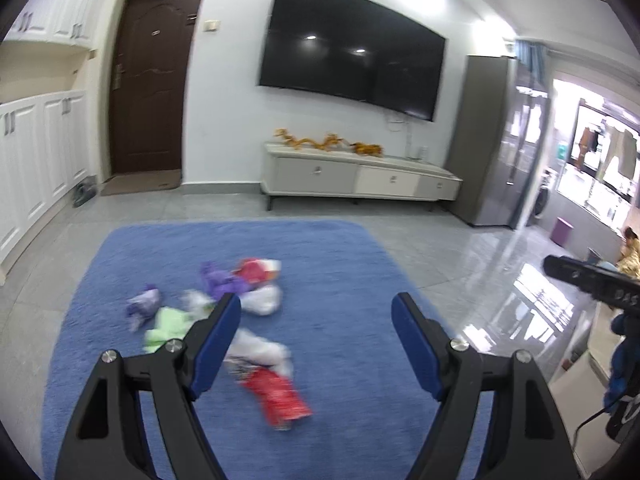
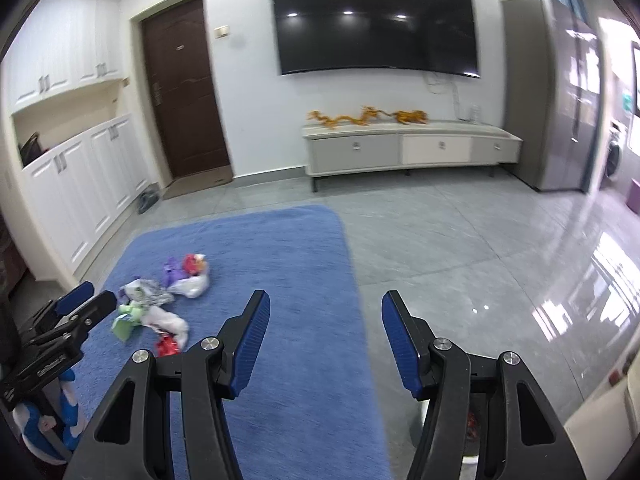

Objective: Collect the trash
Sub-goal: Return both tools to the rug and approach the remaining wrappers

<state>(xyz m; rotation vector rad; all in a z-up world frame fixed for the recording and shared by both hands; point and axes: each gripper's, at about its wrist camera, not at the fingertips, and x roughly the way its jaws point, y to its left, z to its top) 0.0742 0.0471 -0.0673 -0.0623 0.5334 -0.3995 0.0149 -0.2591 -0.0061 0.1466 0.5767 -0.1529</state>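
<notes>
Blue rug (image 1: 328,264) carries the trash pile (image 1: 224,300), a loose cluster of crumpled wrappers near its left-centre, with a red wrapper (image 1: 280,396) closest to me. I hold the left gripper (image 1: 316,344) above the pile, jaws apart and empty. My right gripper (image 2: 326,340) sits over the rug's right edge, jaws likewise apart.
</notes>
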